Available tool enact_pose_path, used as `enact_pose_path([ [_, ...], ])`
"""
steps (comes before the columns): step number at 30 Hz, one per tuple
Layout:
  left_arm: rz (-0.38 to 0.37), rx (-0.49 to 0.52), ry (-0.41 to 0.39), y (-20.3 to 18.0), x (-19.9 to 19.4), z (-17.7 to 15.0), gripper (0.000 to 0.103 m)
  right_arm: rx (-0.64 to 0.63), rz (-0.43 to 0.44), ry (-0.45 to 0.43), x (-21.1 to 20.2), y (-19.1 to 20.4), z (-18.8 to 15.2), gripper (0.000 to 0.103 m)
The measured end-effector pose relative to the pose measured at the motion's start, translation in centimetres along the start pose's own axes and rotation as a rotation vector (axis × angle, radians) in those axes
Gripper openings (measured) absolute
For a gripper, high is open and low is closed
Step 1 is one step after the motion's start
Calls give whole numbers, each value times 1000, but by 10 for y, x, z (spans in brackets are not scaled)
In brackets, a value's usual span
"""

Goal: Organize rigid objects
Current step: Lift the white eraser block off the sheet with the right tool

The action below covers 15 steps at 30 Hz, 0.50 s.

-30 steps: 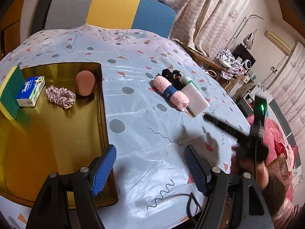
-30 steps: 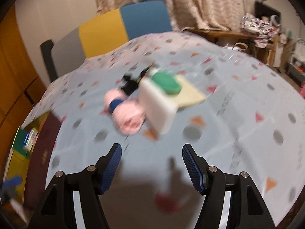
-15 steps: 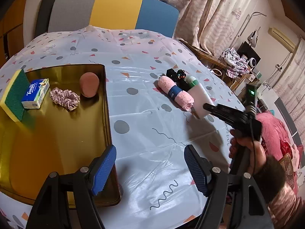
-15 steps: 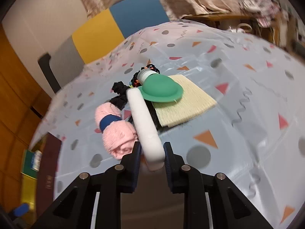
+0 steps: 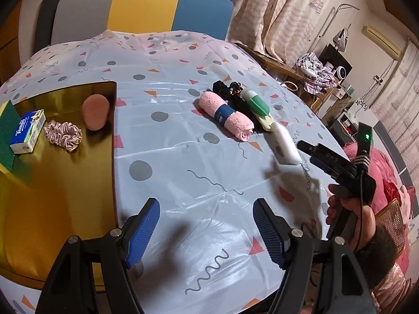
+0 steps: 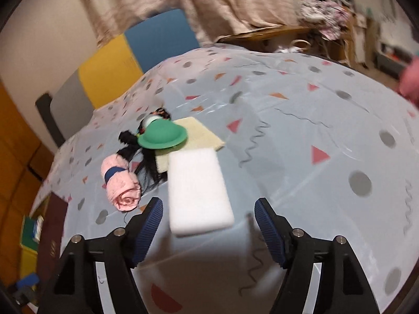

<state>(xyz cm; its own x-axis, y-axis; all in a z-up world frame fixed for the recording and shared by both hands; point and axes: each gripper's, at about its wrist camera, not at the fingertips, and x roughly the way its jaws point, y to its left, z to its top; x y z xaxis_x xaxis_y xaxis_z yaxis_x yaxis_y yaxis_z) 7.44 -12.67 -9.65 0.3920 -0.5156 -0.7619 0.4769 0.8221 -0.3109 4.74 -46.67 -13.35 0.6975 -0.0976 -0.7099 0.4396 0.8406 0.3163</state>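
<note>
- A white block [image 6: 200,191] lies flat on the patterned worktop [image 6: 327,136] between the spread jaws of the right gripper [image 6: 208,229], which half a second earlier pinched it on edge; the jaws have just been opening and the pads no longer touch it.
- The block now rests just in front of a cream mat [image 6: 193,137], a green-capped bottle [image 6: 162,136] and a rolled pink towel [image 6: 121,185], apart from the pile rather than propped against it.
- The left gripper [image 5: 207,233] hovers over bare worktop, jaws wide and holding nothing, beside the gold tray [image 5: 52,196].
- That tray already carries a sponge [image 5: 6,133], a tissue pack [image 5: 27,130], a pink scrunchie [image 5: 62,134] and a pink oval puff [image 5: 95,111].
- The release appears to be a regrip or a turn of the block, not a delivery: it sits well apart from the tray, so that item seems not yet sorted.
- A person's hand [image 5: 348,209] steadies the right gripper's handle at the worktop's edge.
</note>
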Motion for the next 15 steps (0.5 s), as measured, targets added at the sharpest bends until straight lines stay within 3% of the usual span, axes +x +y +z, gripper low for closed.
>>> enact_pose_path([
  [5, 0, 2, 9, -6, 3, 4, 75, -44, -11, 52, 34, 13, 3, 73],
  [8, 6, 6, 14, -9, 6, 9, 75, -112, -55, 42, 43, 18, -2, 57],
  [15, -15, -13, 35, -21, 30, 33, 75, -87, -29, -8, 34, 11, -10, 57],
])
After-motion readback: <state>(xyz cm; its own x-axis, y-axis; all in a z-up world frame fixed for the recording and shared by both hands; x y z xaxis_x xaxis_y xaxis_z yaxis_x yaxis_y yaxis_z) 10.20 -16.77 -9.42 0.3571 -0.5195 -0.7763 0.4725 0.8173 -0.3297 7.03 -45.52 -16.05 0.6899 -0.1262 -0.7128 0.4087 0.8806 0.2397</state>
